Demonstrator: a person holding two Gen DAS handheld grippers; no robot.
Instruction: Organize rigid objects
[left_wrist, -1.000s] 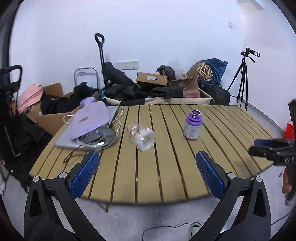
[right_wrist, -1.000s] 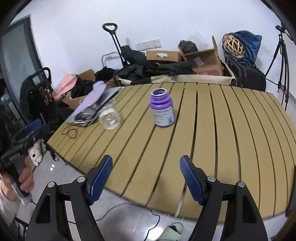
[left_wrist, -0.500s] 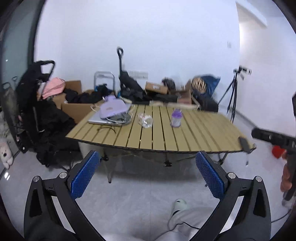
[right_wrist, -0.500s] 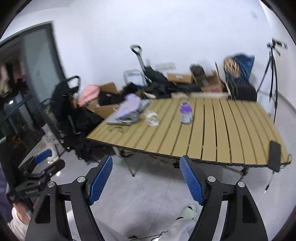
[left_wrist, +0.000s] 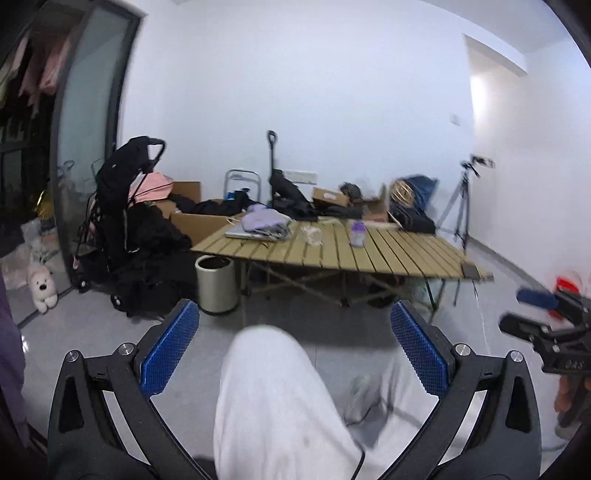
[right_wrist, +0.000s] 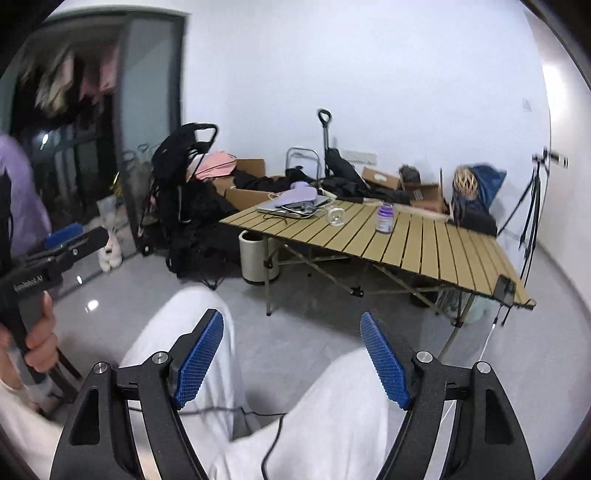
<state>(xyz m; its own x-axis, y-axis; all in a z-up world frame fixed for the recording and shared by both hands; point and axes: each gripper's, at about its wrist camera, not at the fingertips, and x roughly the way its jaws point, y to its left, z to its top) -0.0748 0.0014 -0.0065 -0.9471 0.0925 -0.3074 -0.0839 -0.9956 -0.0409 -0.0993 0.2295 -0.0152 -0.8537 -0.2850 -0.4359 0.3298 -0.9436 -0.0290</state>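
Observation:
A purple bottle (left_wrist: 357, 234) stands upright on the slatted wooden table (left_wrist: 399, 254), far from me; it also shows in the right wrist view (right_wrist: 385, 218). A clear jar (left_wrist: 311, 235) lies on its side left of the bottle, and shows in the right wrist view (right_wrist: 336, 216) too. My left gripper (left_wrist: 295, 347) is open and empty, low over the person's knee. My right gripper (right_wrist: 291, 350) is open and empty above the person's legs. Each gripper also appears at the edge of the other's view.
A laptop with a purple pouch (left_wrist: 260, 223) lies on the table's left end. A black phone (right_wrist: 505, 286) lies at the table's near right corner. A white bin (left_wrist: 216, 284) and a black stroller (left_wrist: 125, 221) stand left of the table. Boxes and bags fill the back wall; a tripod (left_wrist: 463, 206) stands right.
Both grippers have pulled far back from the table and dropped low, so the person's legs now fill the foreground. The bottle and jar have not moved.

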